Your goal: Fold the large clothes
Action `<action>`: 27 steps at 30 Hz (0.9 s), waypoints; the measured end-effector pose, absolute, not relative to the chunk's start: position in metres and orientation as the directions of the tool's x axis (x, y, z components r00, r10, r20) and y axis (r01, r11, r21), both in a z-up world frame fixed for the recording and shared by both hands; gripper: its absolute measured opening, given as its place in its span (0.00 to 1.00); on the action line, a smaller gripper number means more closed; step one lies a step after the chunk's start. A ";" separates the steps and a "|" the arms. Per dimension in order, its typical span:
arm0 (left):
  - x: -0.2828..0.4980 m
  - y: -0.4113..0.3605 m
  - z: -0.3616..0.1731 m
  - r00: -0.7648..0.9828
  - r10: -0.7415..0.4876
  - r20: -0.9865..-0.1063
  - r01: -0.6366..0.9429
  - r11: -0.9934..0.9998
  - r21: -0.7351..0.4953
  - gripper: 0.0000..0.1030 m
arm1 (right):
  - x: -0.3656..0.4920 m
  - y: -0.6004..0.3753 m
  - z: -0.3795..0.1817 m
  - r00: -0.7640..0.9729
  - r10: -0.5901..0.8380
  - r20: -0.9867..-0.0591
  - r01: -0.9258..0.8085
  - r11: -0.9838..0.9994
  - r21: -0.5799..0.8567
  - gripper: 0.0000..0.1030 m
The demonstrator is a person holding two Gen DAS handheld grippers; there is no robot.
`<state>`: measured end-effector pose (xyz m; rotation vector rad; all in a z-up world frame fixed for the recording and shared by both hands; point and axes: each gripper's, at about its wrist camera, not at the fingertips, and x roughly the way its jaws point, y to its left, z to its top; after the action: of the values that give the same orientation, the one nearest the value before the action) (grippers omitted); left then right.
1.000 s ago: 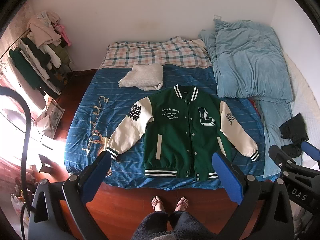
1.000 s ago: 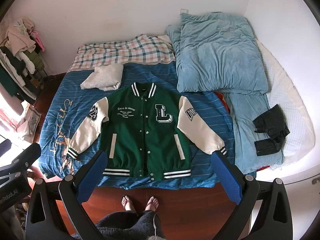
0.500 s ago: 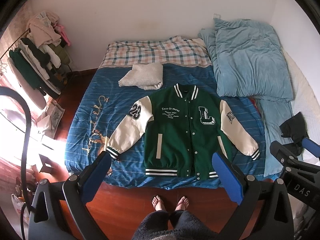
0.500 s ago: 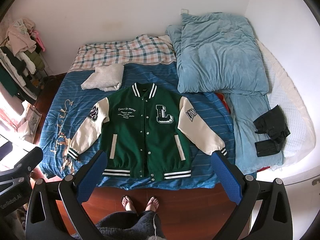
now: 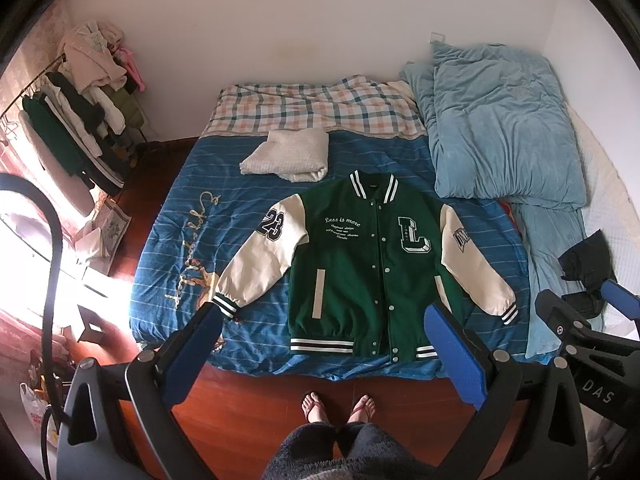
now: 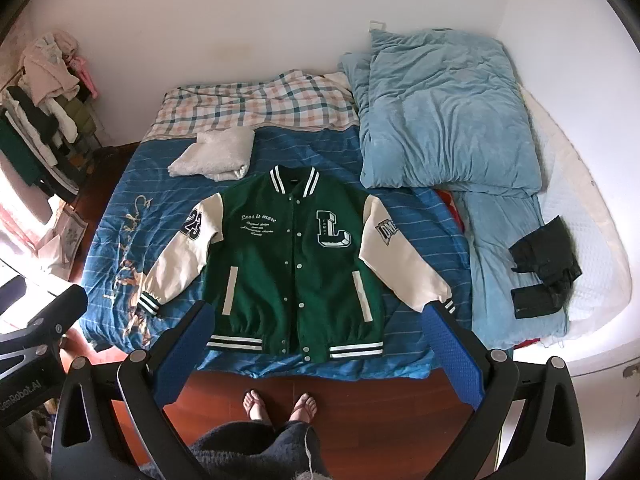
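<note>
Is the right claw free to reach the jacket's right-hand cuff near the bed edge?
Probably yes. The right claw is open and empty above the jacket, whose cuff lies flat on the blue sheet with nothing covering it.

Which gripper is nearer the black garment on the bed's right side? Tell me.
Right. The right gripper is off the foot of the bed, the black garment ahead to its right. The left gripper is further left; the right gripper lies between it and the garment.
</note>
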<state>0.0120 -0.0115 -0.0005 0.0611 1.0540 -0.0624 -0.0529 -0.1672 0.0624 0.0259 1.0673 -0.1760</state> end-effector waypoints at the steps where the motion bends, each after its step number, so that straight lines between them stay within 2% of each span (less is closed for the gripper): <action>1: 0.012 -0.012 0.000 0.493 -0.023 -0.870 0.080 0.997 0.019 1.00 | -0.052 -0.167 0.063 0.471 -0.131 -0.872 0.155 0.986 -0.065 1.00; 27: 0.011 -0.013 0.005 0.488 -0.030 -0.872 0.081 0.997 0.011 1.00 | -0.055 -0.168 0.068 0.473 -0.136 -0.870 0.158 0.985 -0.068 1.00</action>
<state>0.0114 -0.0128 0.0047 0.0528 1.0592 -0.0672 -0.0551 -0.1679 0.0675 0.0230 1.0626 -0.1795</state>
